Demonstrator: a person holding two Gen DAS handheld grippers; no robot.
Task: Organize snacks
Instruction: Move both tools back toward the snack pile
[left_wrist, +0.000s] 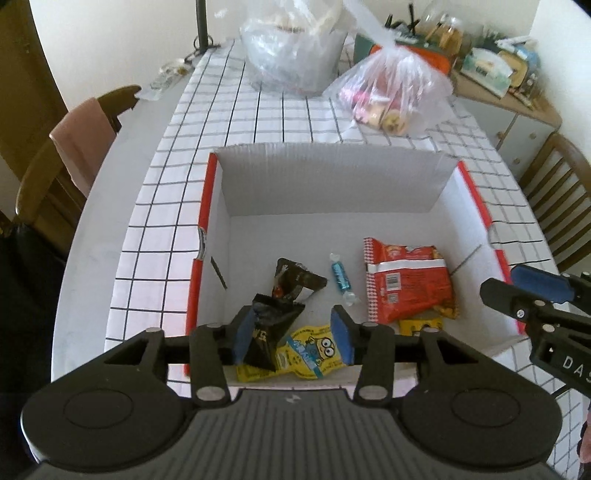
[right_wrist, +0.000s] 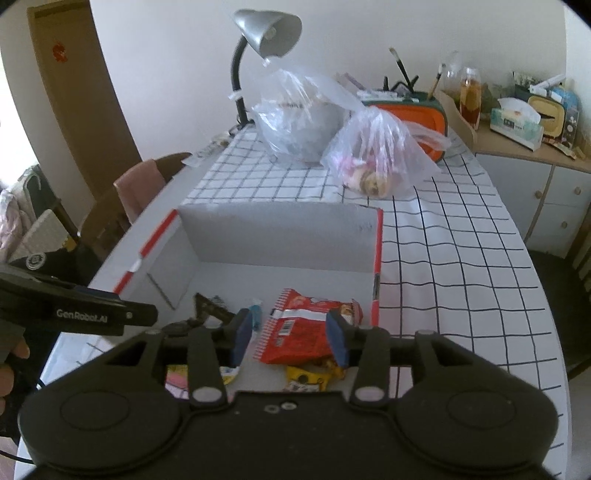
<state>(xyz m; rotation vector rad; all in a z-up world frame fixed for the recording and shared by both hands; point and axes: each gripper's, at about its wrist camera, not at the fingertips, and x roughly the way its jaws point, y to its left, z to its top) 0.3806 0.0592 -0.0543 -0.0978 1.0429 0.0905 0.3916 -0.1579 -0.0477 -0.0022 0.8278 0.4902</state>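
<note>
- My left tool (left_wrist: 295, 332) and right tool (right_wrist: 290, 334) both hang released above the box (left_wrist: 332, 177), nothing gripped.
- Snacks, like the red packet (left_wrist: 406, 284), lie inside it on the bench (left_wrist: 295, 110), gathered for tidiness.

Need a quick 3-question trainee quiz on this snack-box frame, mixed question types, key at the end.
1. True or false: the red snack packet lies inside the white cardboard box.
2. The blue wrapped candy lies between which two items?
A. the two clear plastic bags
B. a black triangular packet and the red snack packet
C. the lamp and the orange container
3. Fill in: both the left gripper and the right gripper have jaws standing ____, gripping nothing.

Key: 1 true; 2 B; 3 open.
</note>
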